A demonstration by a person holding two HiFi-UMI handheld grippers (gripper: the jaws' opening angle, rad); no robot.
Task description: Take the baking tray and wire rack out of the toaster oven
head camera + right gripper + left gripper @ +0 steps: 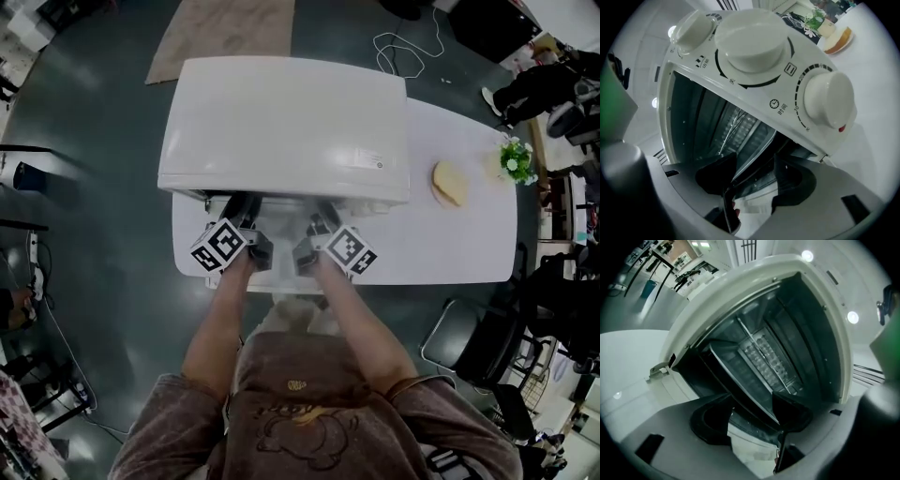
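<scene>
Left edge: the toaster oven (286, 122) stands at the left end of the white tabletop (459, 248), its left wall nearly flush with the tabletop's left edge. In front of it only a narrow strip of surface shows, and the person stands close against that strip with both forearms reaching in.

Cavity: open at the front. The baking tray (736, 380) sits inside, low down, with its dark front rim at the mouth. A thin bar crosses the space above it; whether this belongs to the wire rack cannot be told.

Left gripper (752, 416): at the left part of the oven mouth. The jaws stand apart, one on each side of the tray's rim, with the gap wider than the rim. No firm contact can be made out.

Right gripper (754, 180): at the right part of the mouth, just beside the control panel with its three white knobs (829, 96). The jaws are likewise parted, and the rim passes between them without being clamped.

Right of the oven: a bare stretch of tabletop, then a plate with bread (450, 183) and a small flowering plant (515, 159) near the far right edge.
</scene>
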